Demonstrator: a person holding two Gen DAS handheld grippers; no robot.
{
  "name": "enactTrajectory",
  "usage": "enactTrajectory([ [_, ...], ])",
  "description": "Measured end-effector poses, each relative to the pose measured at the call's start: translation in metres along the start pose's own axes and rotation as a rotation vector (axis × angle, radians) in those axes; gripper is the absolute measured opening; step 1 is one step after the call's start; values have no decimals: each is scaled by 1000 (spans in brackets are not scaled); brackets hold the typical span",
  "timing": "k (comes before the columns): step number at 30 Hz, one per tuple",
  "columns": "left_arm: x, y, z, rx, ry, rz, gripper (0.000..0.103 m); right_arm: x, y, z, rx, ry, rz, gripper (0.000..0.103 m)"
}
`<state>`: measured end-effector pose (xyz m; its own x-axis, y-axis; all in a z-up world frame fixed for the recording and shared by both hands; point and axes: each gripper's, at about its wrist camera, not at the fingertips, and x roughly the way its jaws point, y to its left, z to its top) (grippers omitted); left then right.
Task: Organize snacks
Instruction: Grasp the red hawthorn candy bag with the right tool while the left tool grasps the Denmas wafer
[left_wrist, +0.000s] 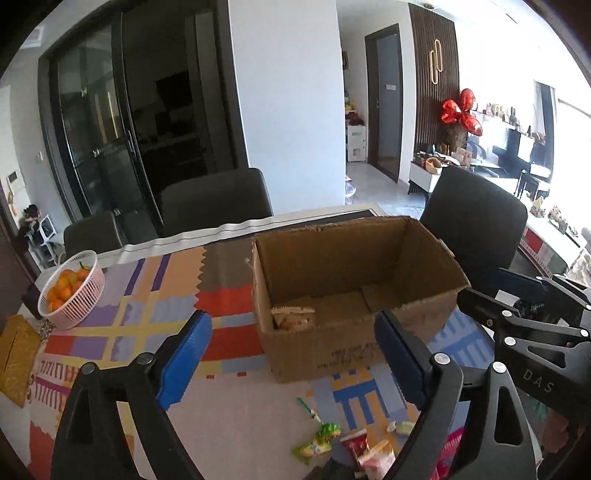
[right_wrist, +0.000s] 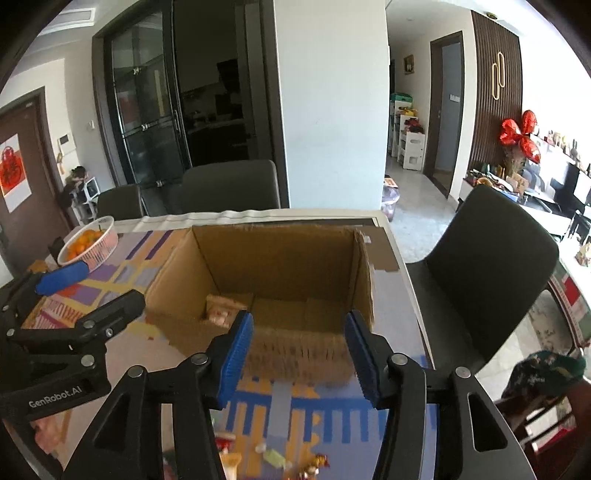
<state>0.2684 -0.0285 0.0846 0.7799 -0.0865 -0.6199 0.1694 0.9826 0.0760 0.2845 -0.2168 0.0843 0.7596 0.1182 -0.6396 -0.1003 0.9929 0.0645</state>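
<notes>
Claws: your left claw and right claw were both spread, holding nothing | box at table's far edge

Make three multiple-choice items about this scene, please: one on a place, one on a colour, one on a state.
1. Where do the packets already put away lie?
A. in the box's near-left corner
B. in the basket
C. on a chair

2. What colour are the pads of the tongs?
A. red
B. blue
C. green

3. How do both tongs stand?
A. shut on a snack
B. open, empty
C. shut, empty

Key: 1 A, the packets sit low in the cardboard box; 2 B, the pads are blue; 3 B, left tongs and right tongs gape with nothing between.
</notes>
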Motion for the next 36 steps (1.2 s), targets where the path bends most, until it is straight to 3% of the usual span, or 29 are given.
enactTrajectory([
  [8, -22, -13, -37, 29, 1, -21, 93, -22, -3, -42, 2, 30, 5, 53],
  [20, -31, -39, -95, 76, 68, -90, 93, -49, -2, -107, -33, 40, -59, 53],
  [36, -3, -54, -153, 85, 162, -167, 92, -23, -11, -177, 28, 209, -36, 53],
])
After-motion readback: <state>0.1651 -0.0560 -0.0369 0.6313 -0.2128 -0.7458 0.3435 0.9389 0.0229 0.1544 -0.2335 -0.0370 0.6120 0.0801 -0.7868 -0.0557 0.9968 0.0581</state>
